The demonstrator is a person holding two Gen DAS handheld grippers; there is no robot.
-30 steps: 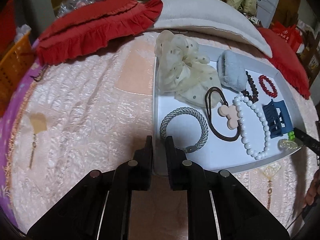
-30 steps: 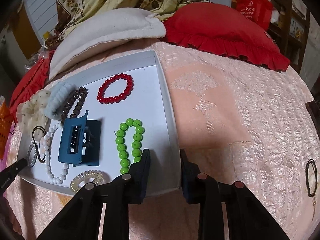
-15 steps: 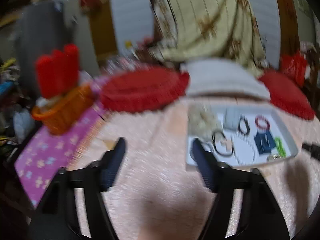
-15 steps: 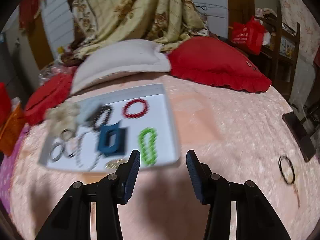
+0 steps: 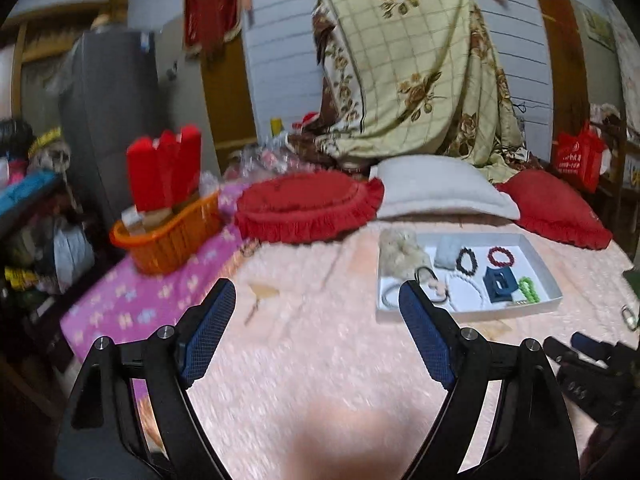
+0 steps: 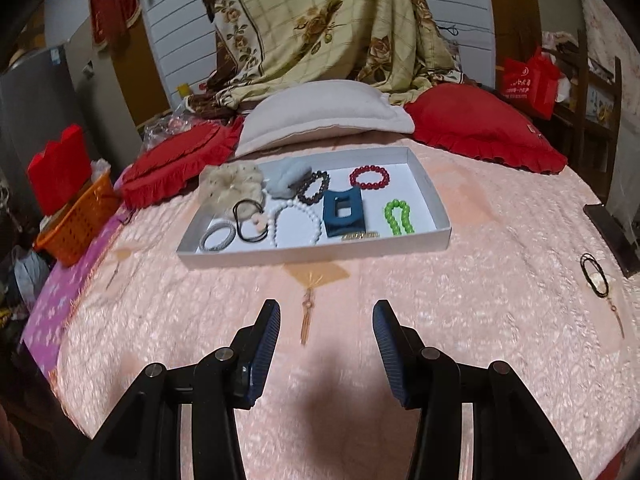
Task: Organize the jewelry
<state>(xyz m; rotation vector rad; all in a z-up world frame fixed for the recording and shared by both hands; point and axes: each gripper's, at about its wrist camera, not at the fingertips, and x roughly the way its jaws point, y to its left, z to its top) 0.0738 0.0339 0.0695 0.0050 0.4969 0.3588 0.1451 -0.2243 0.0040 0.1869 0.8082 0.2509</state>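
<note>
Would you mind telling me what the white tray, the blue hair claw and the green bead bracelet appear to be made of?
The white tray looks like matte cardboard: thin, straight folded walls with sharp corners and no shine. The blue hair claw seems to be moulded plastic, opaque and dull, with chunky rigid edges. The green bead bracelet has glossy round beads; the highlights suggest plastic or glass, but the pictures cannot settle which.
</note>
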